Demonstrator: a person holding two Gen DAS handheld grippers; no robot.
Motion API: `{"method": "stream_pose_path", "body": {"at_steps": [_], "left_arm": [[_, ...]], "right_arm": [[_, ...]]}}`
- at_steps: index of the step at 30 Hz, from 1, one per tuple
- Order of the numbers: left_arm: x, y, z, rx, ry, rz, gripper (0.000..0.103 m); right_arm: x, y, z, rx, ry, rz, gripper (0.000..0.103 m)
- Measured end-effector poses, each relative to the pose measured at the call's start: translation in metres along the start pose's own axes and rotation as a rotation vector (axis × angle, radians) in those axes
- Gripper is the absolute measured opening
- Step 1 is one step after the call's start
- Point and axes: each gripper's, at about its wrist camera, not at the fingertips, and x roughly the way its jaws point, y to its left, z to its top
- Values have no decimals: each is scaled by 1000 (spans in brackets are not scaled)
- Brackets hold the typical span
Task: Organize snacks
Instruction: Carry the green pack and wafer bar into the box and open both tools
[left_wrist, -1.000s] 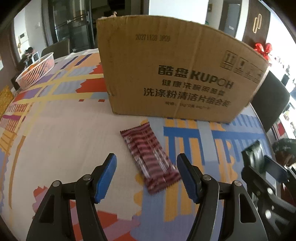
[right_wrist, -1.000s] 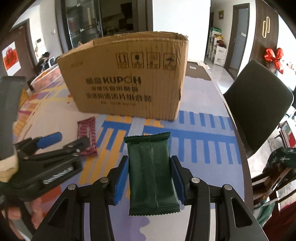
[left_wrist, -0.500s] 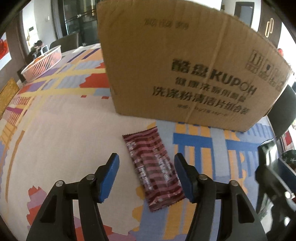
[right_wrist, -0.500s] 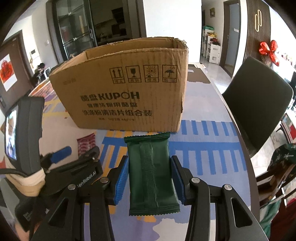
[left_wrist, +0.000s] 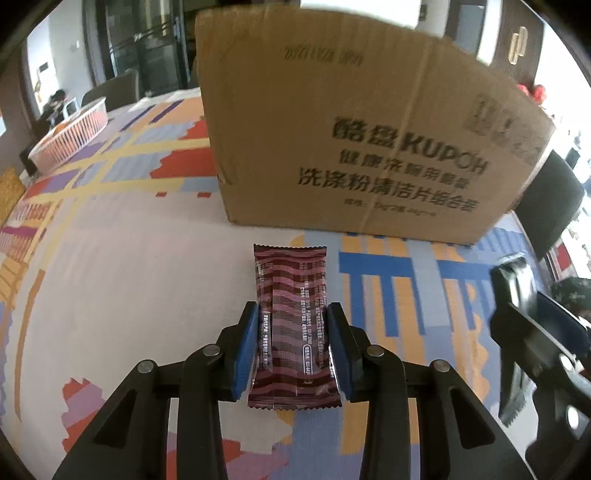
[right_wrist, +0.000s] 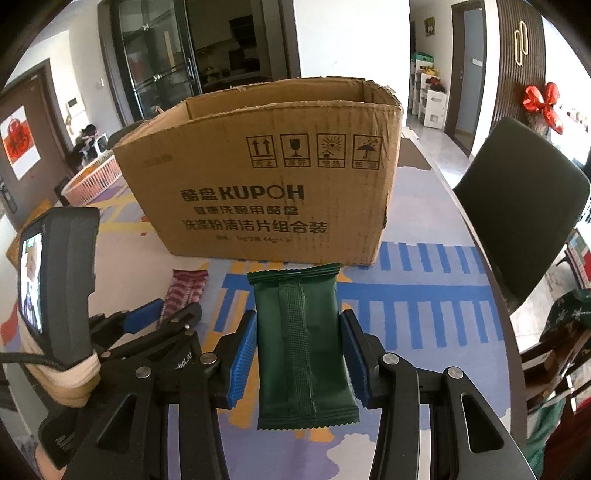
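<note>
A maroon striped snack packet (left_wrist: 290, 273) lies flat on the patterned tablecloth just in front of a tall open cardboard box (left_wrist: 351, 140). My left gripper (left_wrist: 293, 308) straddles its near half; the jaws are closing and the blue pads (left_wrist: 247, 343) touch both long edges. In the right wrist view my right gripper (right_wrist: 298, 315) is shut on a dark green snack packet (right_wrist: 295, 284), held above the table in front of the box (right_wrist: 266, 184). The left gripper (right_wrist: 173, 314) and the maroon packet (right_wrist: 188, 288) show at its left.
A pink-and-white wire basket (left_wrist: 70, 136) stands at the table's far left. A dark chair (right_wrist: 517, 206) sits past the table's right edge. The right gripper (left_wrist: 532, 314) shows blurred at the right of the left wrist view. The tablecloth (left_wrist: 110, 277) spreads leftward.
My left gripper's jaws closed in from wide apart onto the maroon packet, which now lies straight between them. The right gripper kept its grip on the green packet and rose a little.
</note>
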Motion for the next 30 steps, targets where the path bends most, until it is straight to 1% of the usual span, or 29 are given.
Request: {"method": "stream_pose_path", "body": {"at_steps": [3, 6, 9, 16, 19, 23, 30], "left_arm": [[-12, 1, -2, 14, -13, -21, 37], [-25, 4, -5, 10, -13, -61, 37], [-42, 5, -6, 15, -40, -77, 37], [-81, 8, 1, 34, -124, -83, 37], [-98, 9, 7, 39, -161, -98, 37], [-119, 8, 16, 56, -227, -102, 37], [-145, 5, 35, 77, -310, -117, 37]], "right_arm": [[-8, 1, 1, 10, -11, 12, 46], [-18, 3, 2, 8, -35, 12, 46], [-31, 6, 4, 9, -64, 19, 46], [-60, 12, 10, 4, -130, 36, 46], [-75, 14, 15, 3, -163, 42, 46], [-98, 17, 23, -8, -224, 41, 46], [-132, 23, 39, -25, -326, 41, 46]]}}
